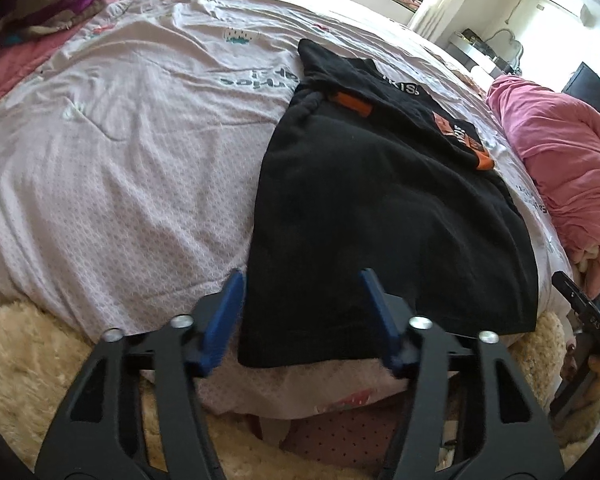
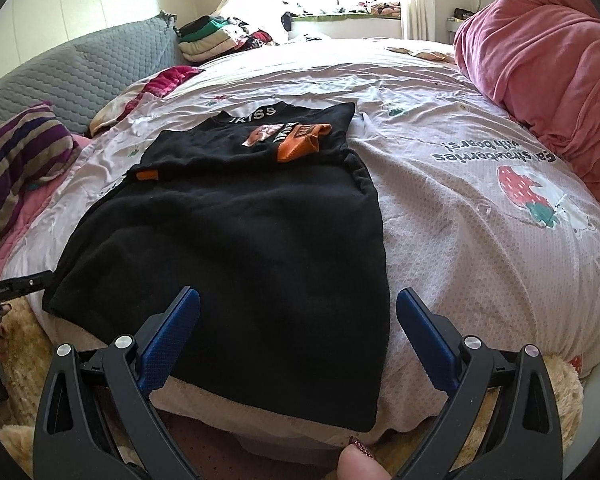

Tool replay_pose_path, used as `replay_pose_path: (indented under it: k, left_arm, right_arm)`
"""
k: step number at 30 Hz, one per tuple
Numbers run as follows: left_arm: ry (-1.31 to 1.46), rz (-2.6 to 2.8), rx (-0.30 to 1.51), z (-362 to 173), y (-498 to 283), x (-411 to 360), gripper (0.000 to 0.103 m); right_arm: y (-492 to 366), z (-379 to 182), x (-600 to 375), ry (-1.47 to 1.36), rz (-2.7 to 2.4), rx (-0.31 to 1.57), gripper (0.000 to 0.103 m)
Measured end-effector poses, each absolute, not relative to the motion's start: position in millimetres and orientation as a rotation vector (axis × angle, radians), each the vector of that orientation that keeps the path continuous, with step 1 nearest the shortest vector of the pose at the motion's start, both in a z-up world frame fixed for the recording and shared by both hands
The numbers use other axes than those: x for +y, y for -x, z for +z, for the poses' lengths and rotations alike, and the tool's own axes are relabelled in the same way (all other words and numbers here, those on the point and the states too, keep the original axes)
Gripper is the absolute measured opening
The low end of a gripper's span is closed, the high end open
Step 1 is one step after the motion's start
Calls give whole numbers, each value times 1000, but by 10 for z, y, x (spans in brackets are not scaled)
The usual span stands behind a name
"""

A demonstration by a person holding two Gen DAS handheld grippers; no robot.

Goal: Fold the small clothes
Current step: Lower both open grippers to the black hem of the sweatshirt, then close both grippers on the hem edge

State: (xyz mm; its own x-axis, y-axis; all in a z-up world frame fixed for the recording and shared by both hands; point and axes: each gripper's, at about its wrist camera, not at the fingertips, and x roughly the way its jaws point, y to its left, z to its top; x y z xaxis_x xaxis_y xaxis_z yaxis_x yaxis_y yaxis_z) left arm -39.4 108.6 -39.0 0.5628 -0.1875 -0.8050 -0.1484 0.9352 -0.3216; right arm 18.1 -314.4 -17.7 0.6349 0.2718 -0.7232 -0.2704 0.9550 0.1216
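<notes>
A small black top with orange cuffs and white "KISS" lettering [image 1: 380,184] lies flat on the bed, sleeves folded in over its chest; it also shows in the right wrist view [image 2: 240,240]. Its hem hangs over the near bed edge. My left gripper [image 1: 302,276] is open, its blue fingers astride the hem's left corner, just above the cloth. My right gripper [image 2: 298,296] is open over the hem's right part, not holding anything. A fingertip with glitter polish [image 2: 358,460] shows below it.
The bed has a pale pink printed sheet [image 2: 480,216]. A rolled pink blanket [image 2: 548,64] lies at the right, a striped pillow [image 2: 20,152] at the left, a clothes pile [image 2: 216,36] at the back. A cream fluffy rug [image 1: 28,360] lies below the bed edge.
</notes>
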Motion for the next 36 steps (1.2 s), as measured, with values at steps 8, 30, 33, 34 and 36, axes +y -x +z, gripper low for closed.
replay_pose_path:
  k: [8,30,33,34,36]
  left_arm:
    - [422,-10,1015,-534,414,1159,42]
    - [383,-1,1020,-580,365,1137,42]
    - [381,-1,1020,-579,363,1143,42]
    - [381,-1,1021,-579,362,1141,42]
    - [382,-3,1022,-577,358,1147,42]
  right_arm:
    - [-111,-248,-3145,17,314,849,98]
    - [-3,-577,-3481,-95,391,998,71]
    - [-26,-616,-3498,-86,392,1009,63]
    - [-47,-645,-3515,-89,395,1016,62]
    - [-76,-685,-3552,-97,394,1026,62]
